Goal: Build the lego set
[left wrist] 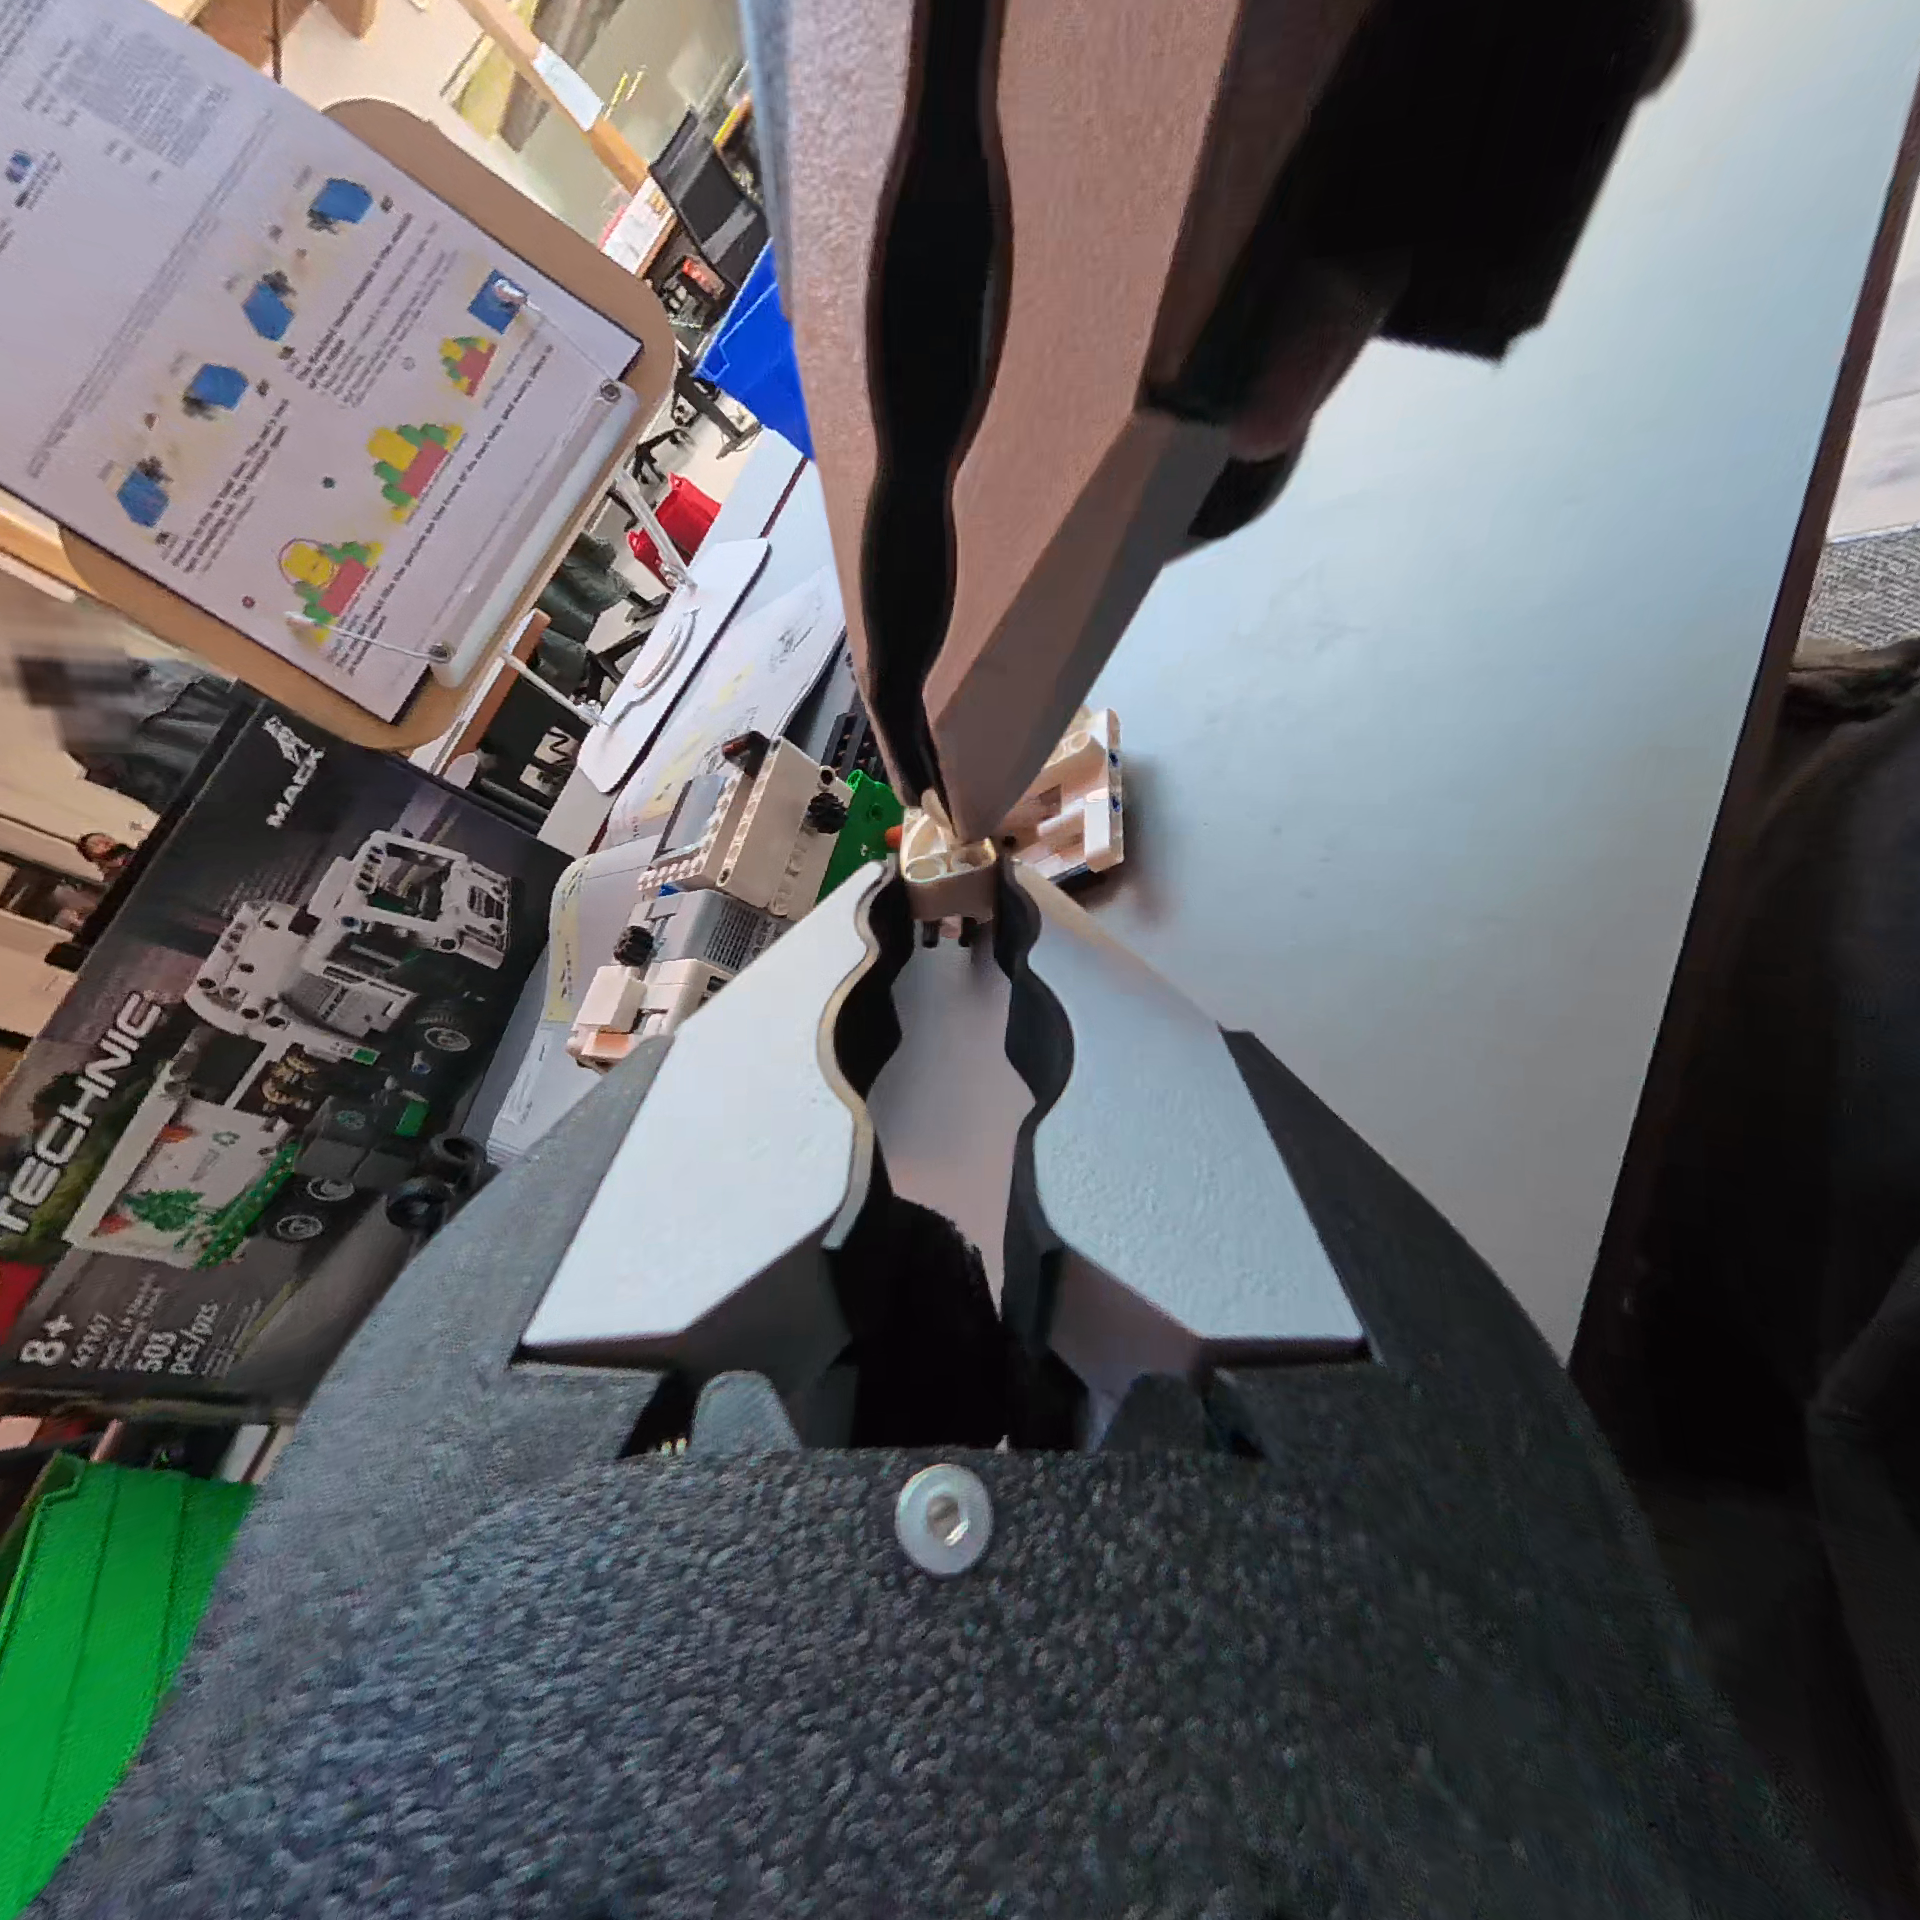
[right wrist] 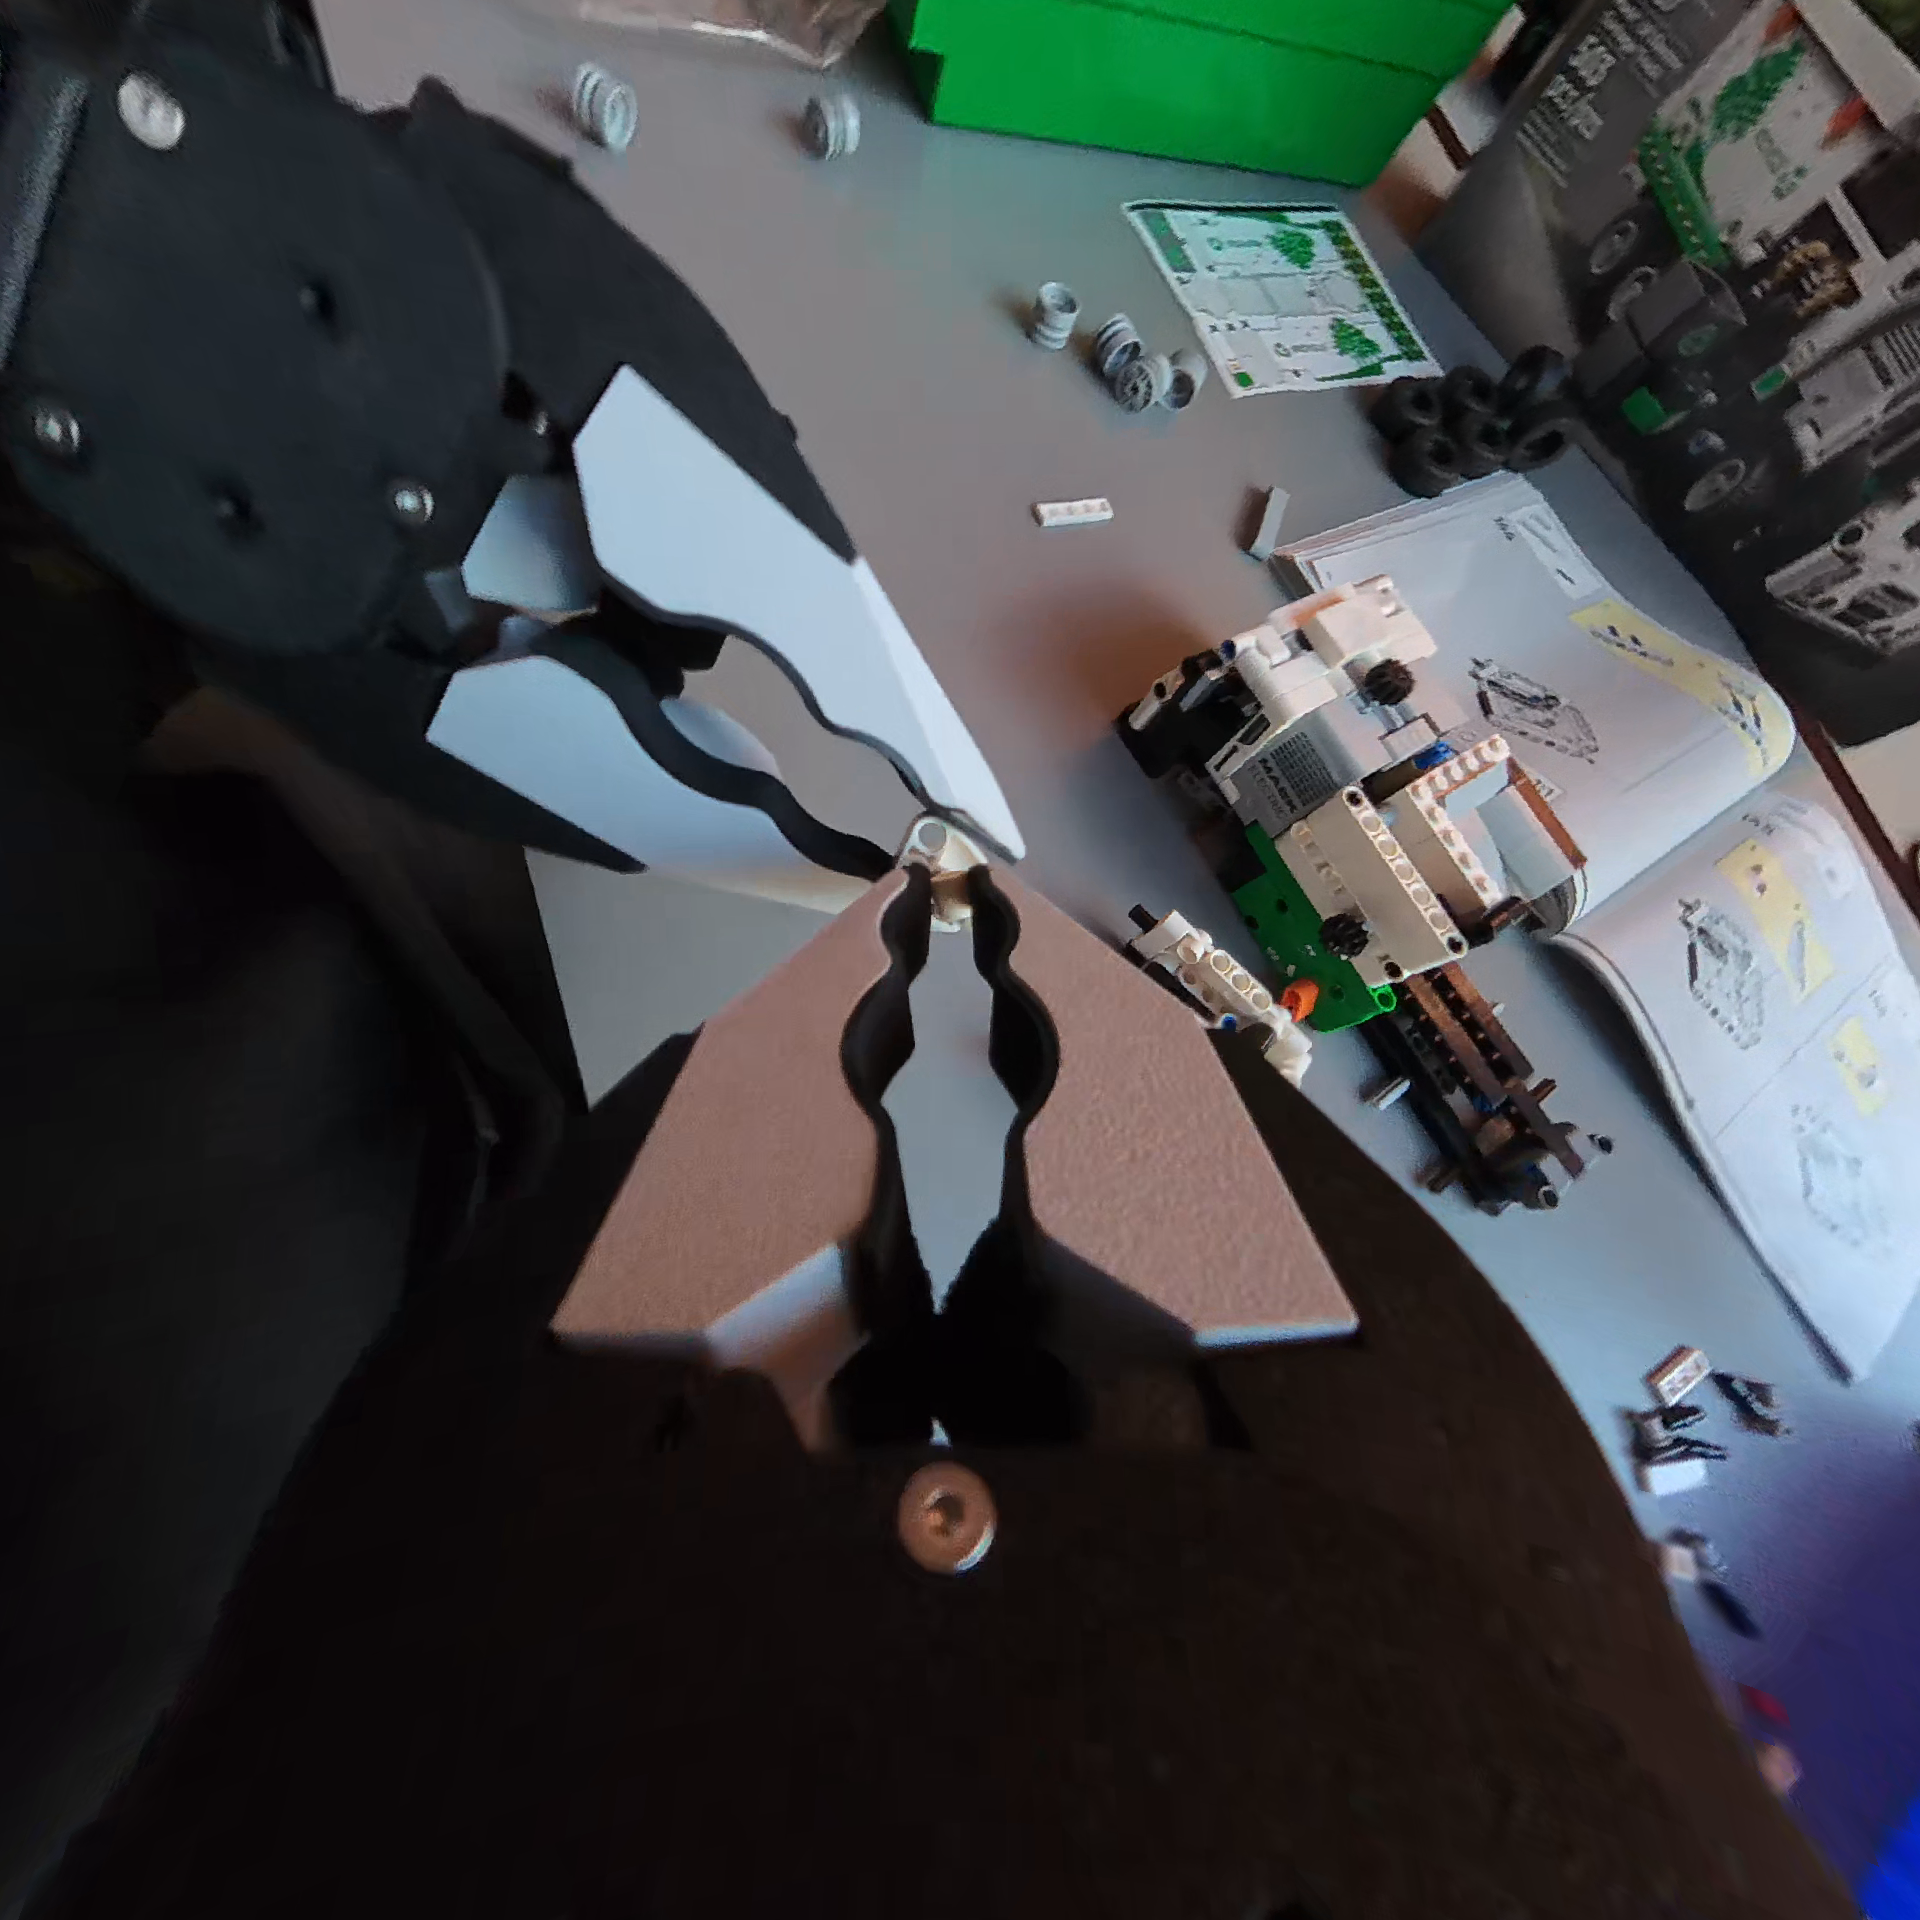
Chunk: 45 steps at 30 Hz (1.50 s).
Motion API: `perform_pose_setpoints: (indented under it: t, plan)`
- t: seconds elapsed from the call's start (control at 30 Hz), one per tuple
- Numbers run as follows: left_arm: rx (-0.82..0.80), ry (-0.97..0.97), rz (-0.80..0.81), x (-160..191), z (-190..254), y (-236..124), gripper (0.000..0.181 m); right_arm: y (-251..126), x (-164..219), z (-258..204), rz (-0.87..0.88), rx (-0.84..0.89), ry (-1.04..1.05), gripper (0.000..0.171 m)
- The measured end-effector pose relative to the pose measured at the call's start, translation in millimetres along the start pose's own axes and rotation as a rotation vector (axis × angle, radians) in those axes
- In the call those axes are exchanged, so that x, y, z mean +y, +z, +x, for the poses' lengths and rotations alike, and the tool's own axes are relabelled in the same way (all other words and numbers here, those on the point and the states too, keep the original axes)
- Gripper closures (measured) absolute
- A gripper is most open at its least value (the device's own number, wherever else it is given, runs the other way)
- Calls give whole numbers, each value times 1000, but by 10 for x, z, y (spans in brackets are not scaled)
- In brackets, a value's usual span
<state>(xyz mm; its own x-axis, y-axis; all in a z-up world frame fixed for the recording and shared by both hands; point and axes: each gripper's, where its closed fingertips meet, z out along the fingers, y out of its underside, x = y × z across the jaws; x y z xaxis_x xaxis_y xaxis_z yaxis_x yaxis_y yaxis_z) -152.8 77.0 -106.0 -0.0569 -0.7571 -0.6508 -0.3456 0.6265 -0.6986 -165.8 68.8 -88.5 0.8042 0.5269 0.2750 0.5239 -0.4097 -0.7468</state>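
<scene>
A small white Technic piece [left wrist: 951,862] with black pins is held above the grey table [left wrist: 1455,727] by both grippers at once. My left gripper [left wrist: 948,899] is shut on it from below in the left wrist view. My right gripper [left wrist: 954,821] comes down from above and is shut on the same piece. In the right wrist view, the right gripper [right wrist: 943,891] pinches the piece [right wrist: 940,854] and the left gripper [right wrist: 932,831] meets it from the upper left. The partly built white and green truck [right wrist: 1351,810] lies to the right, with a small white sub-assembly [right wrist: 1216,977] beside it.
An open instruction booklet [right wrist: 1662,883] lies under and right of the truck. Black tyres [right wrist: 1475,416], grey wheel hubs [right wrist: 1132,364], a sticker sheet [right wrist: 1278,291], a green box [right wrist: 1174,73] and loose small parts [right wrist: 1683,1423] lie around. The set box [left wrist: 239,1039] stands at the left.
</scene>
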Motion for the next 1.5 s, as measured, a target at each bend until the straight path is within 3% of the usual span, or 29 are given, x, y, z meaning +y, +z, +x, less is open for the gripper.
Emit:
perform_pose_setpoints:
  t: [0.27,0.43,0.6,0.73,1.13,1.27,1.4,1.5]
  plan:
    - [-45,-176,-8,2,-65,46,167,53,-38,152,96,109,341,165]
    - [-65,-160,2,57,-101,55,167,-166,-102,287,222,186,372,165]
    - [-195,-15,-4,82,-253,17,167,-148,-53,146,323,-215,878,144]
    - [-242,107,-24,61,-227,14,167,3,-77,61,310,-187,874,149]
    - [-326,228,-45,26,-280,-1,167,94,-84,153,344,-159,949,160]
    - [-121,67,-13,78,-125,45,162,125,25,195,309,-128,904,164]
    - [250,-339,88,68,-15,-24,151,25,10,248,343,-141,719,164]
    - [479,-626,262,-130,-137,-163,144,-42,-99,183,384,-169,558,164]
